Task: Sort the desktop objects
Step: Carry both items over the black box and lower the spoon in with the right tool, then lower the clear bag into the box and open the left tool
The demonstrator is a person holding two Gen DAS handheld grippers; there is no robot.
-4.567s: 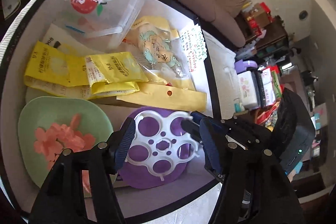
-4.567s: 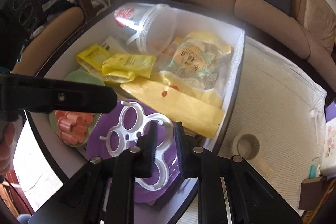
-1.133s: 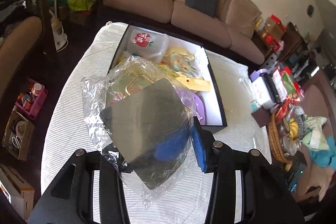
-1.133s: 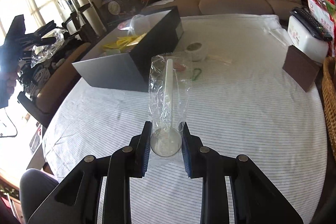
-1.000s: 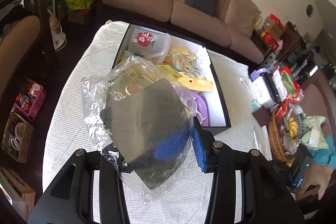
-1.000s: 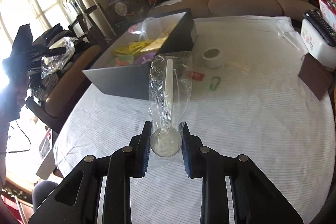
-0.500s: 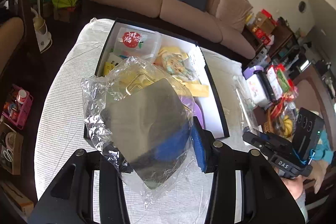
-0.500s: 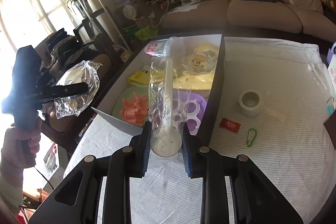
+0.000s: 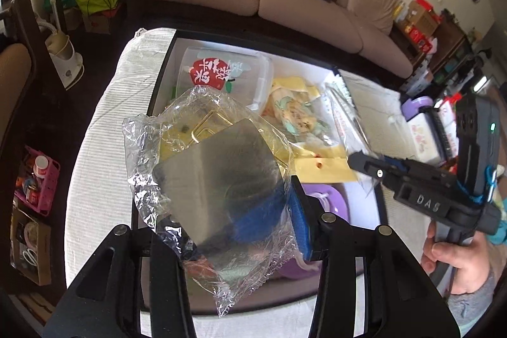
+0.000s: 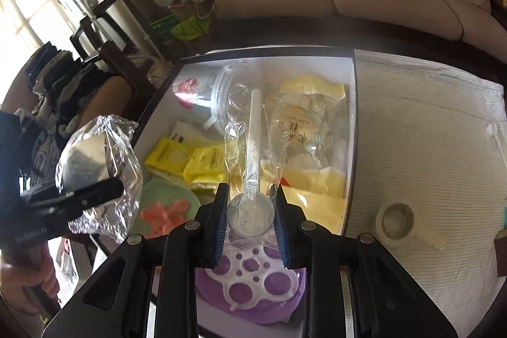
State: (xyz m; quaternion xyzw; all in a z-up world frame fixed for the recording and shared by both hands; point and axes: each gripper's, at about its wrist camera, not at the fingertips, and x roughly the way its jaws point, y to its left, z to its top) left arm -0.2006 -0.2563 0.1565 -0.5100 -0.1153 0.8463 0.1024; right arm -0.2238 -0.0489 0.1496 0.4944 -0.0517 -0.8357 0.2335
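My left gripper (image 9: 234,220) is shut on a flat grey pad in crinkled clear wrap (image 9: 221,167), held above the near left part of the black box with a white inside (image 9: 164,78). In the right wrist view that wrapped pad (image 10: 95,154) hangs at the left over the box's left wall. My right gripper (image 10: 250,214) is shut on the bowl of a white plastic spoon in a clear sleeve (image 10: 253,132), whose handle points away over the box (image 10: 353,116). From the left wrist view, the right gripper (image 9: 380,170) reaches in from the right, held by a hand.
The box holds a clear tub with a red label (image 9: 221,72), yellow sachets (image 10: 190,160), a snack bag (image 10: 301,122), a yellow envelope (image 9: 320,167), a green plate with pink pieces (image 10: 164,208) and a purple disc under a white ring frame (image 10: 253,277). A tape roll (image 10: 394,220) lies on the striped cloth.
Both grippers have moved in over the box with their loads still held. The right gripper has swung from the open table to above the box and now shows in the left wrist view.
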